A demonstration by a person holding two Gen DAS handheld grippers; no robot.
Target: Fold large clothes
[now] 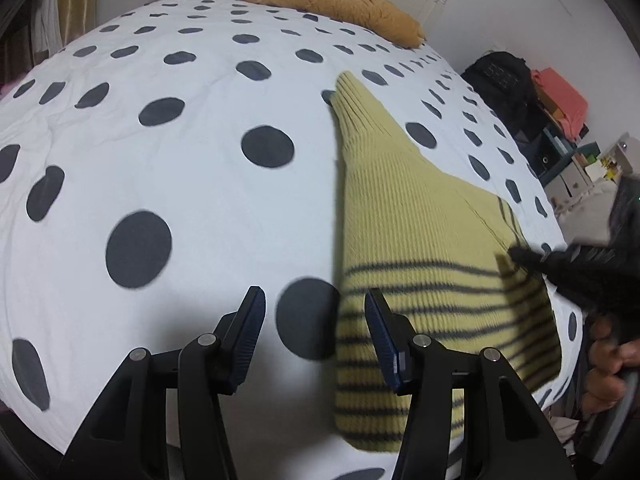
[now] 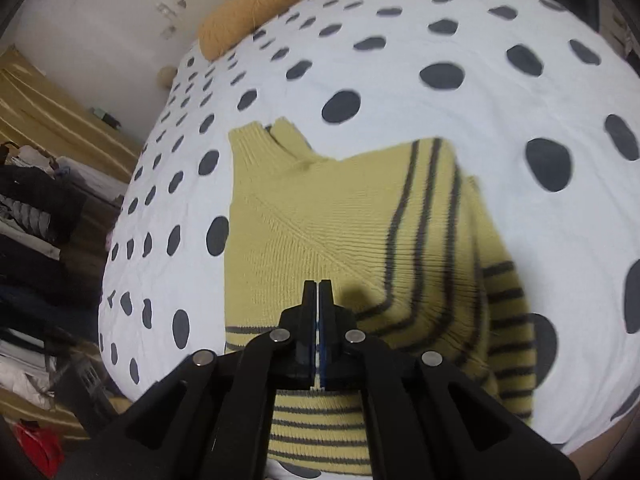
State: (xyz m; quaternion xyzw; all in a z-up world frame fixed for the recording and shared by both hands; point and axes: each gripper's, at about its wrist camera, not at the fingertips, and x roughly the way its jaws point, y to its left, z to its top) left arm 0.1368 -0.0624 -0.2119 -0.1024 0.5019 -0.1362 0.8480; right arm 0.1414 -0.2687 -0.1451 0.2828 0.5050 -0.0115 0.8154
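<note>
- The yellow striped sweater lies partly folded on the spotted bed cover.
- Right gripper is clenched, gripping nothing visible.
- Left gripper hangs released, empty.
- Risk: pressing fingers could drag and undo the fold.

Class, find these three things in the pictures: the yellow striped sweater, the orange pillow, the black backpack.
sweater point(image 2: 320, 216): right wrist view, plain chest area.
pillow point(image 1: 332, 4): left wrist view, its middle.
backpack point(image 1: 500, 76): left wrist view, its front.

Home bedroom: polka-dot bed, pillow
</note>
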